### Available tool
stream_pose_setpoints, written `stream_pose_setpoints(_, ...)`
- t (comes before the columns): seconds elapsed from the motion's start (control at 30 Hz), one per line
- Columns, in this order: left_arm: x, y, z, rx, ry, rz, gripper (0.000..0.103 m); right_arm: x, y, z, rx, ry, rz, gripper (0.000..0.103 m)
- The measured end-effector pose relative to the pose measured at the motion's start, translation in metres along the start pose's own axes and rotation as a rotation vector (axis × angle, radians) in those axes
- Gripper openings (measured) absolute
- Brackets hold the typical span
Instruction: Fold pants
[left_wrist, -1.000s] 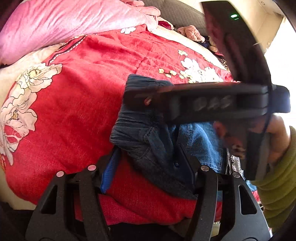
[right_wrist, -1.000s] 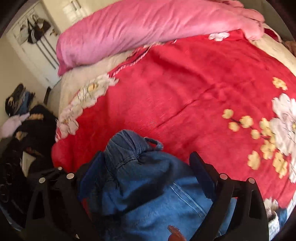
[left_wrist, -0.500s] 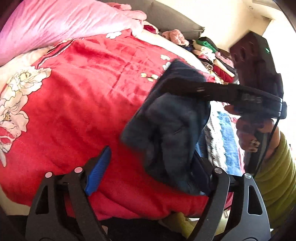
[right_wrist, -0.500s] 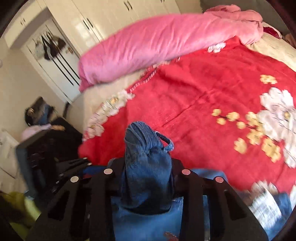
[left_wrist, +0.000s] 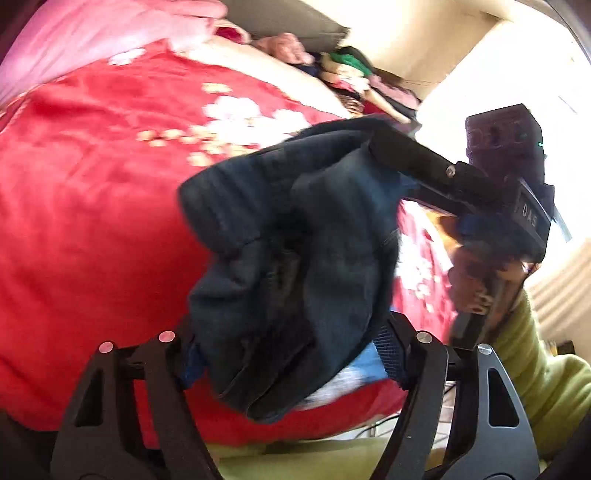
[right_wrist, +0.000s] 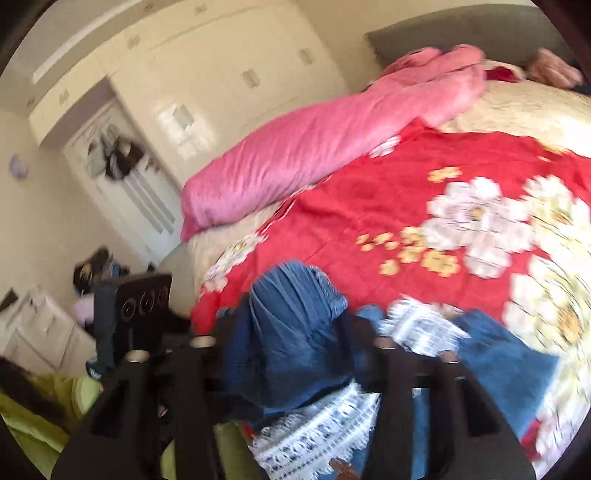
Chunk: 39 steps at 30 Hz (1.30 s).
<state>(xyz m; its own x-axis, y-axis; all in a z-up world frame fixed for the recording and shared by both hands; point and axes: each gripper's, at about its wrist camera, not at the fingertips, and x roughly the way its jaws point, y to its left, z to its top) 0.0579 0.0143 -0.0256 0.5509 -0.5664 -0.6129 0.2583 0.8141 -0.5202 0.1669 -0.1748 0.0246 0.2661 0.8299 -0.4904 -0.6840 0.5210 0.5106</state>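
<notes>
The blue denim pants (left_wrist: 295, 266) hang bunched in the air above the red floral bedspread (left_wrist: 85, 206). My left gripper (left_wrist: 291, 354) is shut on the lower part of the bunch. My right gripper (right_wrist: 291, 347) is shut on the waistband end of the pants (right_wrist: 295, 321). In the left wrist view the right gripper's finger (left_wrist: 410, 158) pinches the top of the pants. The pants' white patterned lining (right_wrist: 317, 432) shows below the right gripper. The left gripper's body (right_wrist: 140, 299) shows at the left of the right wrist view.
A pink duvet (right_wrist: 325, 147) lies along the far side of the bed. Piled clothes (left_wrist: 354, 81) lie at the bed's head end. White wardrobes and a door (right_wrist: 147, 173) stand beyond the bed. The person's green sleeve (left_wrist: 535, 376) is at the right.
Both grippers have closed on the pants and lifted them off the bedspread. The right gripper has swung up and to the right; both views are blurred by motion.
</notes>
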Motion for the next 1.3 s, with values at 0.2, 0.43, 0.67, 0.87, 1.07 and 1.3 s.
stream_pose_setpoints(0.2,0.018,-0.053,-0.023,0.204,0.039,-0.023,0.066,-0.049,-0.042,-0.052,0.183,-0.044,-0.193,0.085)
stream_pose_setpoints(0.43,0.042,-0.061,-0.033,0.250,0.106,0.036,0.071,-0.049,-0.058,-0.087,0.303,0.007,-0.203,0.093)
stream_pose_setpoints(0.67,0.046,-0.067,-0.041,0.296,0.115,0.075,0.074,-0.024,-0.036,-0.080,0.197,0.050,-0.239,0.039)
stream_pose_setpoints(0.87,0.043,-0.069,-0.045,0.302,0.114,0.062,0.074,-0.023,-0.047,-0.090,0.173,0.094,-0.366,0.045)
stream_pose_setpoints(1.07,0.026,-0.072,-0.046,0.299,0.084,0.081,0.075,-0.045,-0.026,-0.083,0.086,0.050,-0.440,0.072)
stream_pose_setpoints(1.3,0.004,-0.072,-0.034,0.297,0.007,0.163,0.087,-0.088,0.011,-0.084,-0.051,-0.031,-0.469,0.081)
